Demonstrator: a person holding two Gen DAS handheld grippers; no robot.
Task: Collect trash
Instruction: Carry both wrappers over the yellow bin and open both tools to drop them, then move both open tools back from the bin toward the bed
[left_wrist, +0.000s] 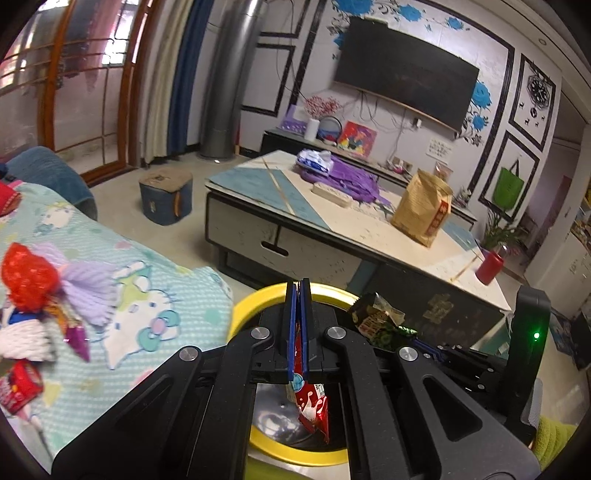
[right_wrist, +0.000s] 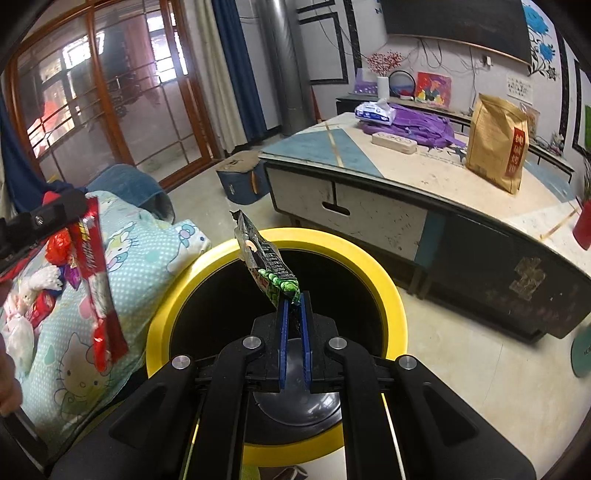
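A yellow-rimmed black trash bin (right_wrist: 388, 280) stands on the floor beside the bed; it also shows in the left wrist view (left_wrist: 255, 299). My left gripper (left_wrist: 299, 286) is shut on a red snack wrapper (left_wrist: 312, 410), which hangs below the fingers over the bin; the wrapper also shows in the right wrist view (right_wrist: 98, 280). My right gripper (right_wrist: 293, 297) is shut on a green snack wrapper (right_wrist: 266, 262) and holds it above the bin's opening; it also shows in the left wrist view (left_wrist: 376, 319). More wrappers (left_wrist: 27, 273) lie on the bed.
A Hello Kitty blanket (left_wrist: 147, 295) covers the bed at left. A coffee table (right_wrist: 424, 192) with a brown paper bag (right_wrist: 496, 142), a purple bag (right_wrist: 417, 123) and a red can (left_wrist: 489, 266) stands behind the bin. A blue stool (right_wrist: 242, 181) sits on the floor.
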